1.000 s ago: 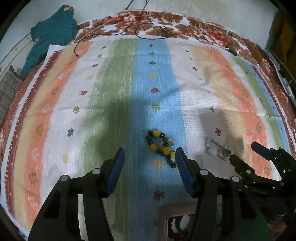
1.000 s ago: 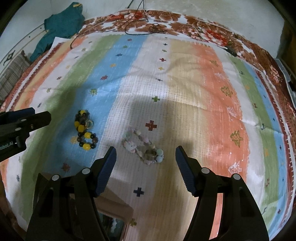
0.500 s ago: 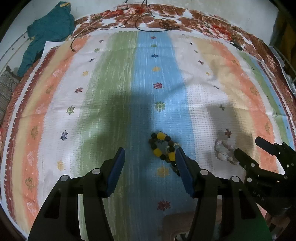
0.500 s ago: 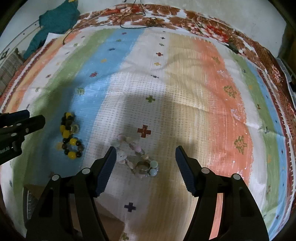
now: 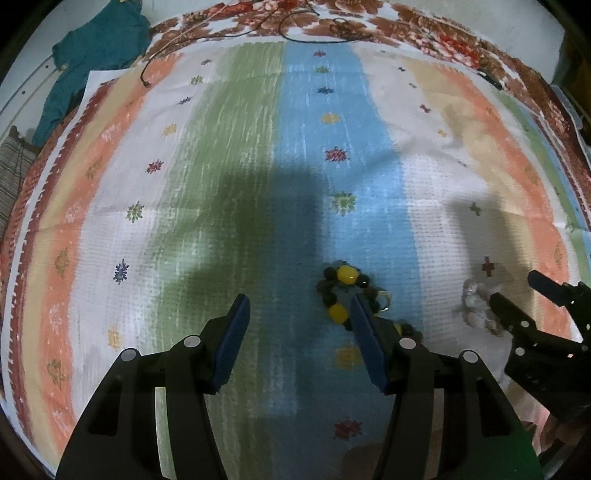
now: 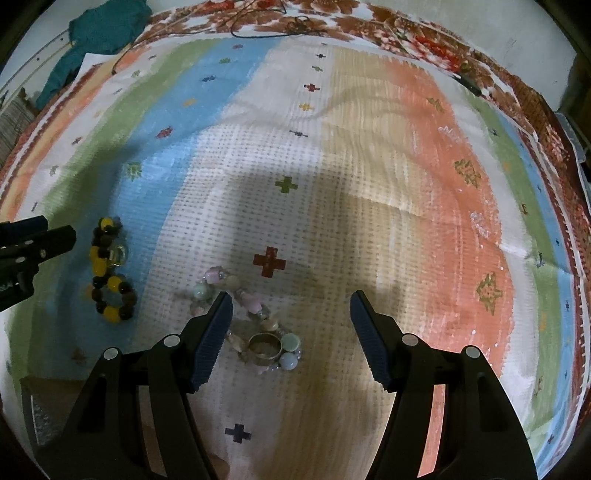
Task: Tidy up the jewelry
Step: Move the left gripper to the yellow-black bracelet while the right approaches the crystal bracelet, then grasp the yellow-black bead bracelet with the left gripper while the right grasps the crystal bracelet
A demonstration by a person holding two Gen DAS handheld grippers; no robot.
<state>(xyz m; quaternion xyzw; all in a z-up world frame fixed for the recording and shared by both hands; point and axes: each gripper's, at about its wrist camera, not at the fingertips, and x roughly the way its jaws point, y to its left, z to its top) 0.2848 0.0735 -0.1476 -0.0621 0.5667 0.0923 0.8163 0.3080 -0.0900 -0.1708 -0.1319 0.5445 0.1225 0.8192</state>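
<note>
A yellow-and-dark bead bracelet (image 5: 340, 291) lies on the blue stripe of the striped cloth (image 5: 258, 166), with a small metal ring (image 5: 384, 297) by it. My left gripper (image 5: 297, 304) is open just above the cloth, its right finger partly over the bracelet. A pale pastel bead bracelet (image 6: 236, 291) lies on the white stripe with a metal ring (image 6: 264, 347) at its near end. My right gripper (image 6: 290, 302) is open over it, the ring between the fingers. The yellow bracelet also shows in the right wrist view (image 6: 107, 273).
A teal garment (image 5: 88, 62) lies at the far left off the cloth. Black cables (image 5: 314, 26) lie on the floral bedspread at the back. A brown wooden box corner (image 6: 40, 402) shows at the lower left of the right view.
Both grippers have moved forward and down toward the jewelry. The yellow bracelet now sits at the left gripper's right finger; the pastel bracelet and ring now lie between the right gripper's fingers.
</note>
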